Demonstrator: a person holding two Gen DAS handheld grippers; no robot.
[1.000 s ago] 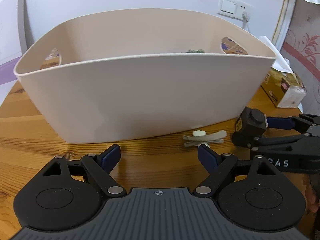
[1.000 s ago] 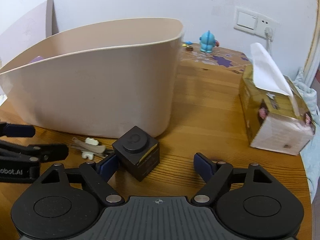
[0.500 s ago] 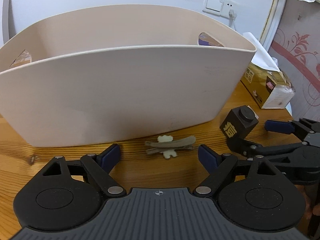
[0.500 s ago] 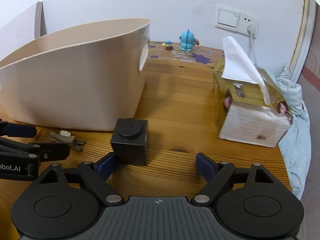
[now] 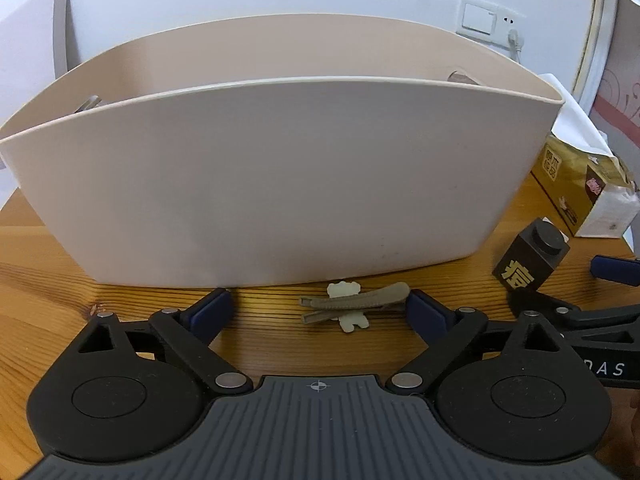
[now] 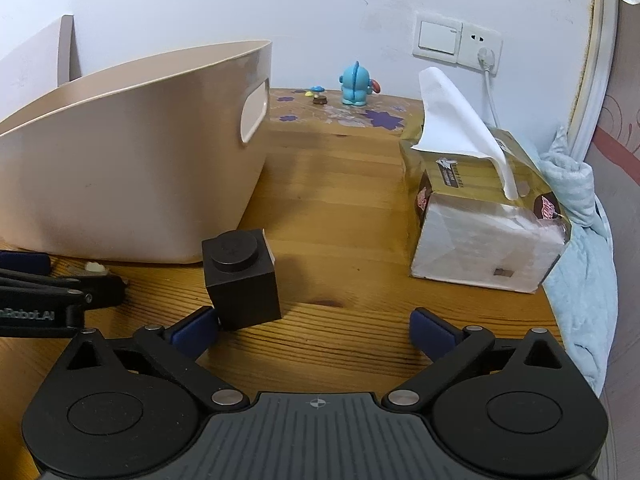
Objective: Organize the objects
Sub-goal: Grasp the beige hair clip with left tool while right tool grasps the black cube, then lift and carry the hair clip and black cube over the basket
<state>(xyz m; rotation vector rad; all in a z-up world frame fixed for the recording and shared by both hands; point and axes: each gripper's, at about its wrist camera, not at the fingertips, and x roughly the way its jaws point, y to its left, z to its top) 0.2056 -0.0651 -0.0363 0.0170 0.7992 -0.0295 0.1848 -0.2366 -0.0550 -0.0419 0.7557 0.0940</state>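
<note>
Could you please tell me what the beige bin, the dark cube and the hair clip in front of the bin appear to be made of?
Beige bin: most likely moulded plastic, matte, with thin, smooth walls and a rolled rim.
Dark cube: probably plastic, matte black-brown, with crisp edges, a round stud on top and a gold character printed on one side.
Hair clip: olive-tan prongs, metal or plastic, unclear; the cream bear charm looks like soft resin.

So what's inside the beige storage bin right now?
Mostly hidden. From both wrist views the beige bin's tall front wall blocks its floor. Only the bare inner back wall and handle cutouts show, so I can't tell whether anything lies inside.
</note>
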